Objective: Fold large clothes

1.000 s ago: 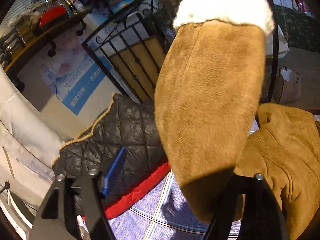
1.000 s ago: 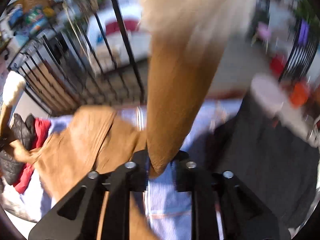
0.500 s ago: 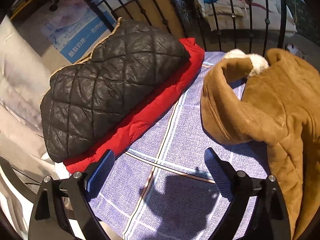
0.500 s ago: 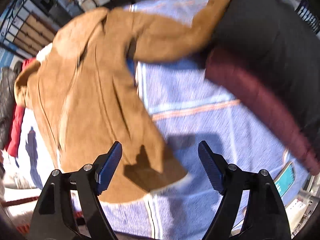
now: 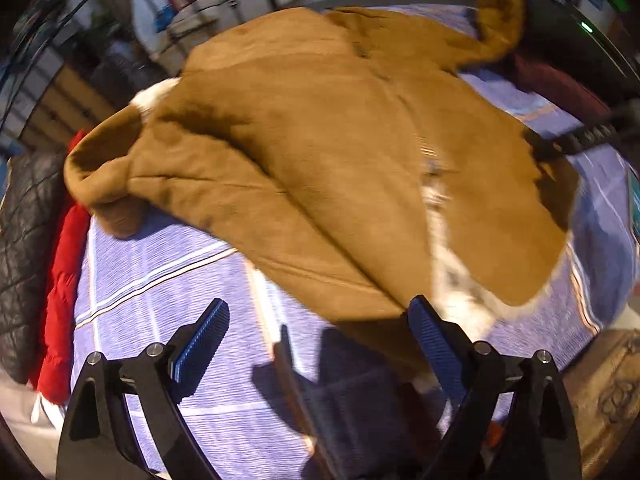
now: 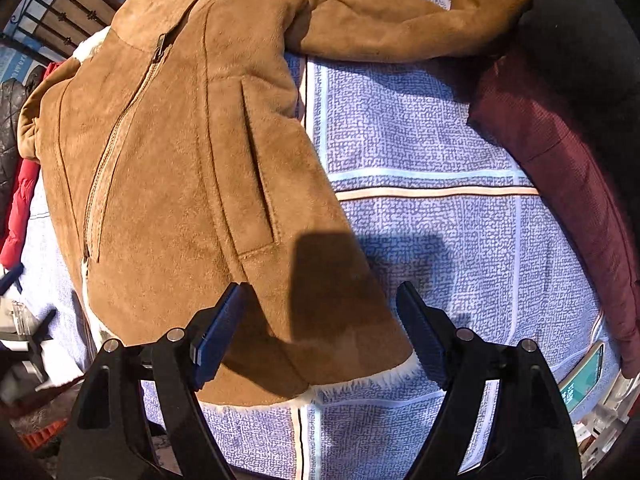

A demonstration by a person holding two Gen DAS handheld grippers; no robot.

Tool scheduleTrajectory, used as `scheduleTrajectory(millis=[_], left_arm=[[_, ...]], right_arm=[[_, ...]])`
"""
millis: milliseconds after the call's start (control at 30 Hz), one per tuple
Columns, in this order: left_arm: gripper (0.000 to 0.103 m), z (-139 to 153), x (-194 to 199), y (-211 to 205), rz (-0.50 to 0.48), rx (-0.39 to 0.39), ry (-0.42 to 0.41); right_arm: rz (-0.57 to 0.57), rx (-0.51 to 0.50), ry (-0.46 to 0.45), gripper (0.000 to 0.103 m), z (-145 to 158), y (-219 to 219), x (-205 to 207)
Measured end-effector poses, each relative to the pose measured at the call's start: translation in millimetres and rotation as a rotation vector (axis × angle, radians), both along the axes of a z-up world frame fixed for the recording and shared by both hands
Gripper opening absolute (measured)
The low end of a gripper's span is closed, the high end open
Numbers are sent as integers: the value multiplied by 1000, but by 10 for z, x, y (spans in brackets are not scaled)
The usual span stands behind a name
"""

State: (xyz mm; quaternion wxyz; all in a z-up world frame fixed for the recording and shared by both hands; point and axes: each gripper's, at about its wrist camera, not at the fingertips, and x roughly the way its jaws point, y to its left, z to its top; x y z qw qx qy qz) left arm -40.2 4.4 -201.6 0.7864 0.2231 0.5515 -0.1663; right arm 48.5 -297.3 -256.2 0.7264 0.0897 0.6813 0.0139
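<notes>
- Tan suede jacket [image 6: 168, 168] lies spread across the bench, on a lilac checked cloth [image 6: 420, 220], front up and zip closed.
- Its hem comes close to the near edge of the bench, where a fringe of white fleece lining [image 6: 360, 384] peeps out below the suede.
- One sleeve [image 6: 400, 28] stretches toward the far right corner, its cuff end riding up onto a black garment [image 6: 580, 40] and a maroon one [image 6: 560, 152] heaped along the right edge.
- The other sleeve [image 5: 120, 176] is bunched at the left edge, just beside a red padded coat [image 5: 60, 280] and a black quilted jacket [image 5: 24, 240] piled there.
- Bare cloth is open between the jacket body and the maroon garment, and again at the near left corner in the left wrist view.
- The left tongs [image 5: 320, 328] are spread wide and grip nothing; the right-hand finger is just at the jacket's hem, though the view is blurred.
- The right tongs [image 6: 320, 320] are also wide apart and empty, poised over the hem corner, with their shadow falling on suede and cloth.
- A slanted pocket seam [image 6: 260, 172] and the zip [image 6: 116, 140] run down the jacket front.
- A teal-edged phone [image 6: 582, 376] lies near the bench's near right corner.
</notes>
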Motion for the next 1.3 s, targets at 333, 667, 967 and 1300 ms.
scheduleTrajectory(millis=[333, 667, 967, 1300], left_arm=[[63, -770, -476, -579, -240, 309, -89], [7, -89, -339, 333, 31, 84, -30], [1, 88, -438, 2014, 688, 30, 61], [65, 250, -279, 895, 208, -48, -69]], right_arm=[[16, 21, -8, 78, 37, -67, -322], [5, 65, -59, 78, 307, -143, -543], [19, 74, -23, 78, 186, -147, -532], [-1, 29, 65, 85, -156, -236, -312]])
